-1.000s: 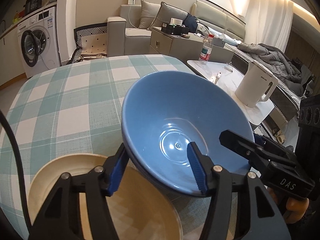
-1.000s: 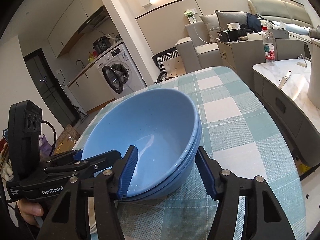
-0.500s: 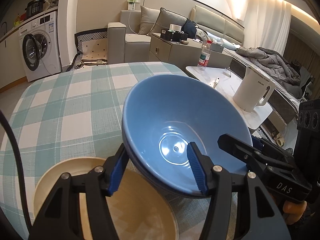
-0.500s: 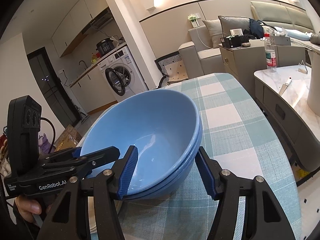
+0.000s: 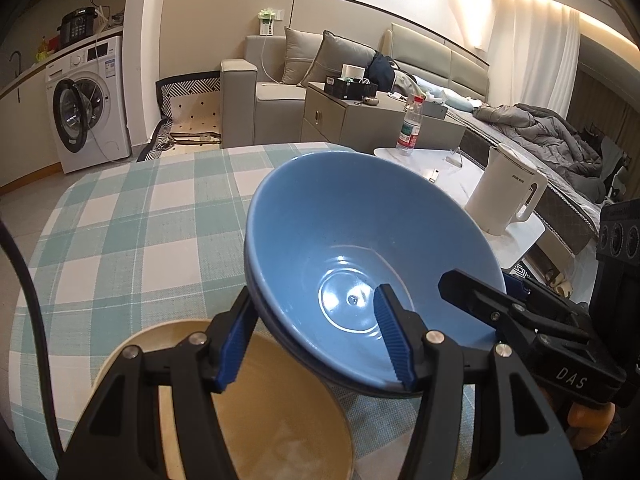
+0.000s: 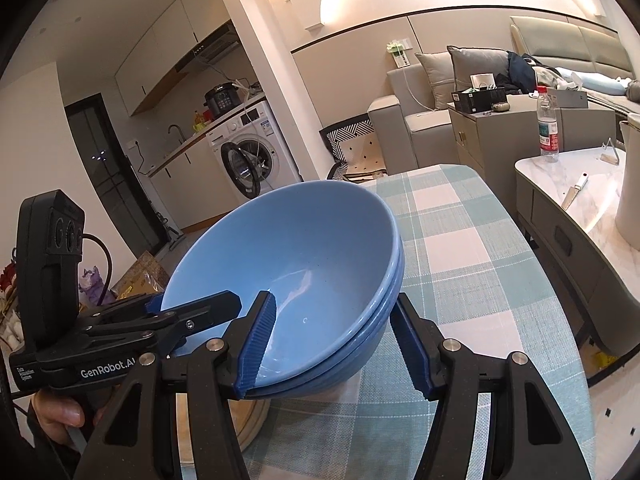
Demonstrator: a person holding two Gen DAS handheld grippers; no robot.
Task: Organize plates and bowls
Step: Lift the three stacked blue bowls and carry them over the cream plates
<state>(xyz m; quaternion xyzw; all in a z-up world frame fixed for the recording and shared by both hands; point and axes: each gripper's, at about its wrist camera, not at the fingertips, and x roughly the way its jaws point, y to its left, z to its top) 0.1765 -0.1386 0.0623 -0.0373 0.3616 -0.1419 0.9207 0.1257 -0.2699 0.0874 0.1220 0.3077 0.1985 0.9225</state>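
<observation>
The left gripper (image 5: 316, 336) and the right gripper (image 6: 334, 344) each have their jaws set wide around the rim of the blue bowls (image 5: 360, 248), one finger inside, one outside. The two stacked bowls tilt above the checked table (image 5: 120, 232), just past the tan plate (image 5: 260, 412). I think both should lift together, slowly and level, so nothing slips.

We see two glossy blue bowls (image 5: 360, 256) nested one inside the other, tilted and raised above the checked counter (image 5: 120, 232), overlapping a round beige plate (image 5: 272, 412) that lies flat there.
</observation>
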